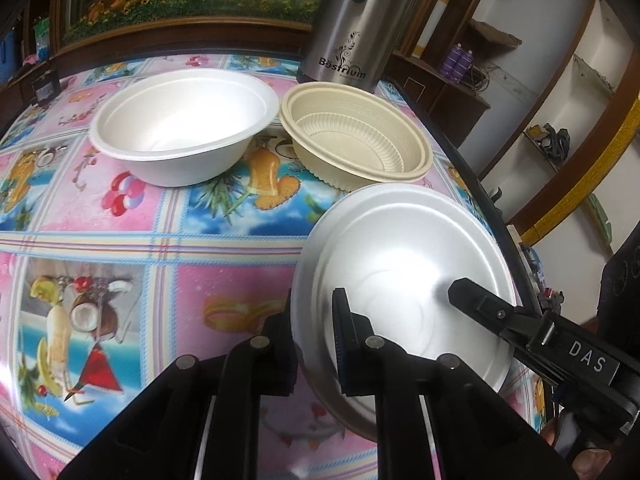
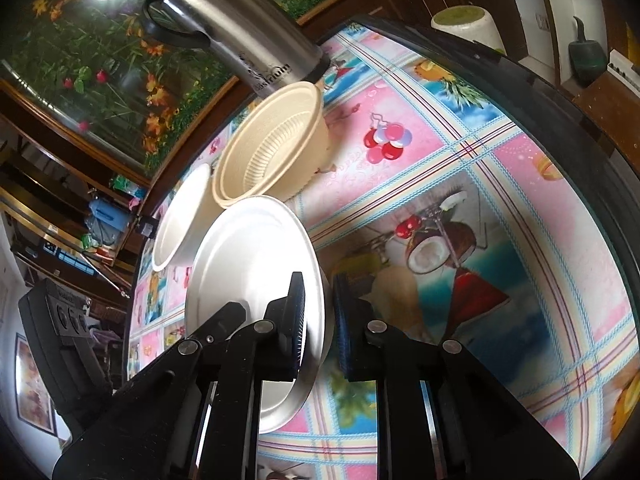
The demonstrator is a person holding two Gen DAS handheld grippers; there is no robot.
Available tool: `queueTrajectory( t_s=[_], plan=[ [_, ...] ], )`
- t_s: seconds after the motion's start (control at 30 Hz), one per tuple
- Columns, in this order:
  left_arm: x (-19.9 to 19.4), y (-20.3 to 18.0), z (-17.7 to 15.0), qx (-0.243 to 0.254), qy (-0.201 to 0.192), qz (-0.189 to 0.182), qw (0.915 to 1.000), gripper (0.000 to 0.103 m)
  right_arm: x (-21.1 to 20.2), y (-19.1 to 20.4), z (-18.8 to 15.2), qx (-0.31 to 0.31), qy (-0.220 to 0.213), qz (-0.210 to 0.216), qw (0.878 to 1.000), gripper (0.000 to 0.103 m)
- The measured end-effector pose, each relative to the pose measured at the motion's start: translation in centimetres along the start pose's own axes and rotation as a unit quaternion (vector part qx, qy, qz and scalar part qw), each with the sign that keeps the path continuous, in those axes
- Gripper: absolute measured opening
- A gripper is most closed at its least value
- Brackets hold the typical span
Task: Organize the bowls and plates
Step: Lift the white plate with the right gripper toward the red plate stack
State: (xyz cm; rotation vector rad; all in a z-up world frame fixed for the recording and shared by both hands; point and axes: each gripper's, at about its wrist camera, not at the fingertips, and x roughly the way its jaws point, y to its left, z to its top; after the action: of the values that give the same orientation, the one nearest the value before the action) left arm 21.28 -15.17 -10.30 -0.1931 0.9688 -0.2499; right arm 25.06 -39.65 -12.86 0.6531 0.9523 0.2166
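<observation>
White round foam plate (image 1: 404,256) hangs tilted above the table, rim pinched by left gripper (image 1: 316,344) and straddled by right gripper (image 2: 320,320); opposing pulls could crack it.

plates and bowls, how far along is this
Nothing looks stacked yet. In hand: the white round foam plate, tilted, with the left gripper and right gripper both straddling its rim. Left: the white foam bowl and ribbed beige plastic bowl sit separately.

Both wrist views look close along their claws, sharing the white plate (image 1: 404,264) and bowls.
</observation>
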Motion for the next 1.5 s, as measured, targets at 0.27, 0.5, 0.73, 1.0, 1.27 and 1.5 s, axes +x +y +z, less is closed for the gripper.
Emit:
queueTrajectory(
  t_s=[0.27, 0.5, 0.73, 1.0, 1.27, 1.5],
  plan=[
    [-3.0, 2.0, -1.6, 0.001, -0.014, 0.012, 0.9998, 0.013, -1.0, 1.8, -2.3, 0.006, -0.008, 0.022, 1.0, 0.013],
    [-6.5, 4.6, -3.0, -0.006, -0.036, 0.032, 0.9988, 0.013, -1.3, 4.7, -5.3, -0.001, -0.004, 0.041, 0.999, 0.013],
    [-10.3, 7.2, -4.5, -0.017, -0.061, 0.049, 0.9968, 0.013, -1.8, 8.5, -8.1, -0.027, 0.002, 0.06, 0.998, 0.013],
    [-14.6, 11.2, -6.6, -0.043, -0.09, 0.068, 0.9927, 0.013, -2.1, 13.5, -11.4, -0.067, 0.014, 0.083, 0.994, 0.014],
    [-18.8, 14.8, -8.5, -0.071, -0.122, 0.082, 0.9867, 0.013, -2.4, 18.6, -14.6, -0.111, 0.027, 0.098, 0.989, 0.014],
    [-21.9, 17.9, -9.9, -0.094, -0.145, 0.096, 0.9803, 0.013, -2.2, 23.1, -17.5, -0.15, 0.034, 0.107, 0.982, 0.014]
  ],
)
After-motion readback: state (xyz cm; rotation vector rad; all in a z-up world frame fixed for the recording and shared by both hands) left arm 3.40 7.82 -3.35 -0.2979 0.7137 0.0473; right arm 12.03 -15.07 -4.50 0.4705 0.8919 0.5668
